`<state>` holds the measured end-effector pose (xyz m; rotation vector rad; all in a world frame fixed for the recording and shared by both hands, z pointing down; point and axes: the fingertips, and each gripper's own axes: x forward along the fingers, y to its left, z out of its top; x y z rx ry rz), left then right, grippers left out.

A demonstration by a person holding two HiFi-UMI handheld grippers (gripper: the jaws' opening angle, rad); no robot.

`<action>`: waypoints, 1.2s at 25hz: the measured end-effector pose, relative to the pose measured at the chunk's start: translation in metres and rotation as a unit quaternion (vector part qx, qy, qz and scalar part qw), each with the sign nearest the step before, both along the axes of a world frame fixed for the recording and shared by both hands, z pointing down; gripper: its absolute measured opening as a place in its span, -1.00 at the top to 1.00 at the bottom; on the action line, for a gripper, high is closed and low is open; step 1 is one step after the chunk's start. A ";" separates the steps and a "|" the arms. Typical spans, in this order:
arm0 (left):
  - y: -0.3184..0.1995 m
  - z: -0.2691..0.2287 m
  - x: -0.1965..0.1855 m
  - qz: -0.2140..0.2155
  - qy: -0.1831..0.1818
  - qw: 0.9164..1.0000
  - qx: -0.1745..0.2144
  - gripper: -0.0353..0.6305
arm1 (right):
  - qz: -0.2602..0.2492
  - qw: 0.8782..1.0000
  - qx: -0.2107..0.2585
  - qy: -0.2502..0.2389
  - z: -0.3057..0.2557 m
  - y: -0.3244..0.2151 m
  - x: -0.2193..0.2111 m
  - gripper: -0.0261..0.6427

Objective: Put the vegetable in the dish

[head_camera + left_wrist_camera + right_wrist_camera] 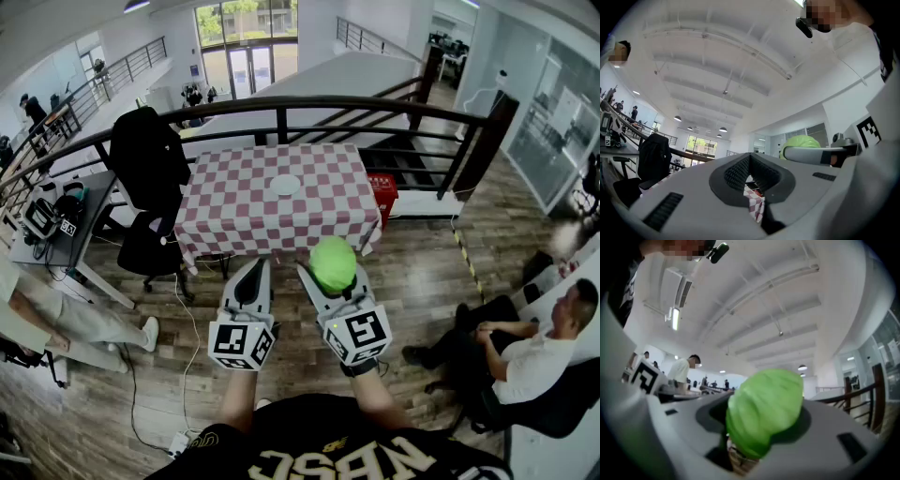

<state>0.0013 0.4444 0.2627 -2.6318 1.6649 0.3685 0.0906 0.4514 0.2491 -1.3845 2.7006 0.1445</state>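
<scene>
A round green leafy vegetable sits between the jaws of my right gripper, which is shut on it and held up in front of the person's body. In the right gripper view the vegetable fills the gap of the right gripper. My left gripper is beside it on the left, jaws together with nothing in them. From the left gripper the vegetable shows at the right. A small white dish lies in the middle of the red-and-white checkered table ahead, a good way beyond both grippers.
A black chair with a jacket stands left of the table, and a desk with gear further left. A dark railing runs behind the table. A red box is at its right side. A person sits at the right.
</scene>
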 end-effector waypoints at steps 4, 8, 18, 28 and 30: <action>-0.004 0.009 0.016 -0.010 0.010 1.000 -0.010 0.84 | -0.011 1.000 -0.003 0.003 0.005 -0.001 0.015 0.23; 0.000 0.028 0.038 -0.011 -0.006 1.000 -0.016 0.84 | -0.020 1.000 -0.009 -0.005 0.021 -0.001 0.028 0.23; -0.036 0.043 0.047 -0.016 -0.026 0.999 -0.039 0.84 | -0.031 0.998 -0.034 -0.035 0.039 -0.041 0.040 0.23; -0.177 0.056 0.017 0.013 -0.018 0.999 -0.034 0.84 | 0.014 0.998 -0.059 -0.023 0.059 -0.171 0.013 0.23; -0.212 0.048 0.006 0.019 -0.020 0.999 -0.026 0.84 | 0.024 0.998 -0.059 -0.018 0.052 -0.205 0.001 0.23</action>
